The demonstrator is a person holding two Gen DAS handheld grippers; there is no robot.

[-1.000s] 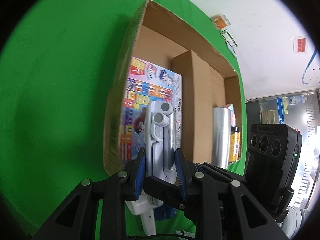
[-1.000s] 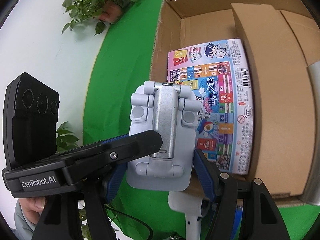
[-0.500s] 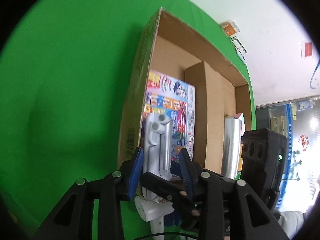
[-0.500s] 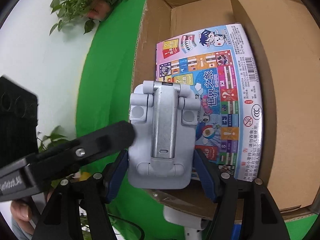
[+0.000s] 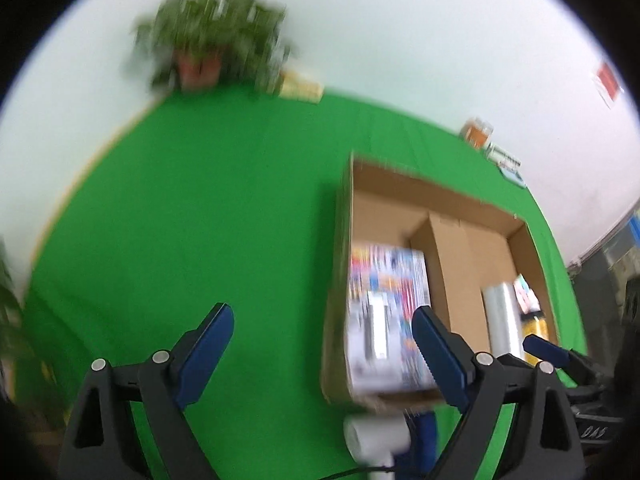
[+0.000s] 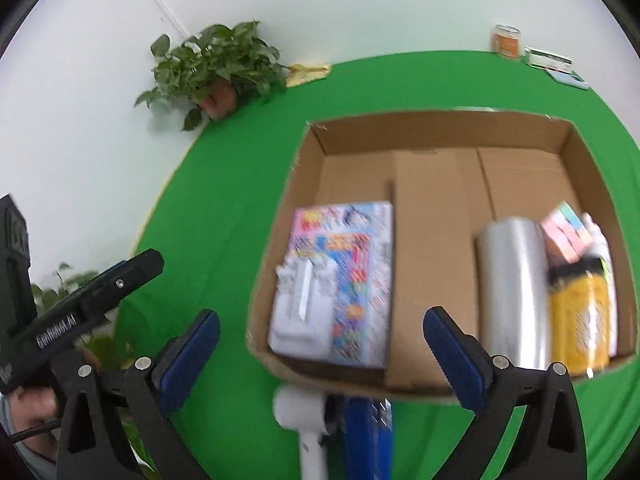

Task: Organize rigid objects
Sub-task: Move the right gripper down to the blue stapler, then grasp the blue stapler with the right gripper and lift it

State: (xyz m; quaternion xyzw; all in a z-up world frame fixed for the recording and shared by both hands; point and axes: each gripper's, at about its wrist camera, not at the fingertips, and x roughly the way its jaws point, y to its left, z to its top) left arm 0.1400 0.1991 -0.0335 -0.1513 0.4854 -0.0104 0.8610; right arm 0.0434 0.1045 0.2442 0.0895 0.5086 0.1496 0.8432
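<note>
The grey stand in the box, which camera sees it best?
The right wrist view: the grey stand lies whole on the colourful game box. The left wrist view shows it smeared by blur, partly behind a gripper finger.

surface: green tabletop (image 6: 224, 216); on it: cardboard box (image 6: 436, 132); potted plant (image 6: 216, 68); orange jar (image 6: 507, 42)

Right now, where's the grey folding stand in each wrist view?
Left wrist: grey folding stand is blurred, lower centre-right, lying on the colourful game box in the cardboard box's left compartment.
Right wrist: the stand is centre-left, at the same compartment's near corner.
Shared landmark: the clear film roll, right compartment.
</note>
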